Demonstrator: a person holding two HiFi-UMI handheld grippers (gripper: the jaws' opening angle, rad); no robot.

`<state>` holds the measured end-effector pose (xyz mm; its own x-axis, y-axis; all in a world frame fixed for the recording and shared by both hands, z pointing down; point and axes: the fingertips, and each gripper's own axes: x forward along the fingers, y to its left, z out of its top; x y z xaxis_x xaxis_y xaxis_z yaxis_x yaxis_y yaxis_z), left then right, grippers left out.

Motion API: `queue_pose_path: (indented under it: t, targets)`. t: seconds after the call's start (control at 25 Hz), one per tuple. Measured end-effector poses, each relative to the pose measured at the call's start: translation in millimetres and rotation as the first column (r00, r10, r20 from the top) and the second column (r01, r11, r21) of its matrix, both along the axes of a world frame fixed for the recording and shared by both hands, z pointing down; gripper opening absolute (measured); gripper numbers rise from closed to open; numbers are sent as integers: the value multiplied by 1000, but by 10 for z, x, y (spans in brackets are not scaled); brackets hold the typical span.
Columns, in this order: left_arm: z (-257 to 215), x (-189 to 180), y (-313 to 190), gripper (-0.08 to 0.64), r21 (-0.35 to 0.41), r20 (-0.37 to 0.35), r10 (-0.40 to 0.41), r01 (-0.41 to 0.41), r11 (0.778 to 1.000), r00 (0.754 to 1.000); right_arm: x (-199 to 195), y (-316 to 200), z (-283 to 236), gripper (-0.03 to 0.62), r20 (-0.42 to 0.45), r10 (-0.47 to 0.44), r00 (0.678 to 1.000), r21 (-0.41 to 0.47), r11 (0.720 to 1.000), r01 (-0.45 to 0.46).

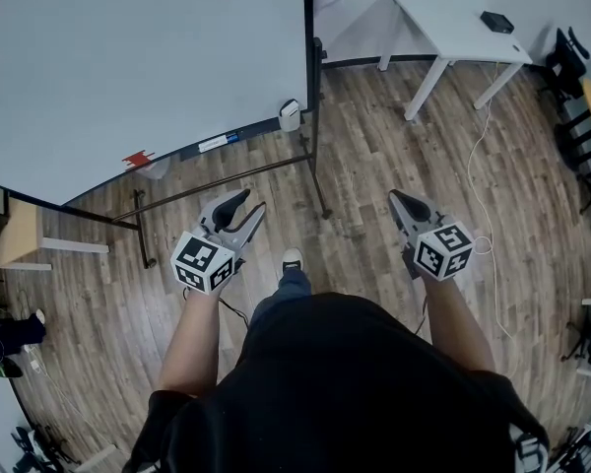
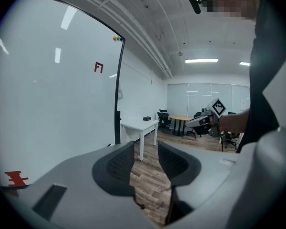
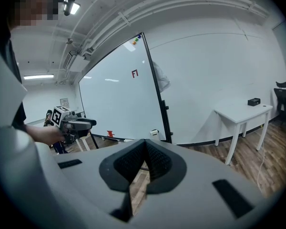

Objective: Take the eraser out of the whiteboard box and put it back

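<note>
A large whiteboard (image 1: pixel 128 57) on a rolling stand fills the upper left of the head view. A small white box (image 1: pixel 289 114) hangs at the right end of its ledge, also seen in the right gripper view (image 3: pixel 154 133). I cannot make out an eraser in any view. My left gripper (image 1: pixel 248 205) is held in the air above the floor, well short of the ledge, open and empty (image 2: pixel 145 147). My right gripper (image 1: pixel 399 201) hovers to the right at the same height, with its jaws closed tip to tip on nothing (image 3: pixel 144 143).
A red marking (image 1: pixel 138 159) and a marker (image 1: pixel 220 142) sit along the ledge. The stand's black legs (image 1: pixel 320 195) reach across the wood floor towards my foot (image 1: pixel 292 260). A white table (image 1: pixel 453 33) stands at the back right, with a cable (image 1: pixel 478 166) trailing below it.
</note>
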<state>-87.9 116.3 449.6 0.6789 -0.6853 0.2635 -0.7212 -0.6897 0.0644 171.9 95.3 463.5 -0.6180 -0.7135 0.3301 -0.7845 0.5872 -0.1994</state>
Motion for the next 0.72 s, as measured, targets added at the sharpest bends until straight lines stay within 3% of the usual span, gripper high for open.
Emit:
queue_pose_path:
  t: [0.72]
  targets:
    - [230,-129,-797,163,-45,-8,65,-65,997,998,-289,-629,98,-5,43,10,999,-17,1000,-9]
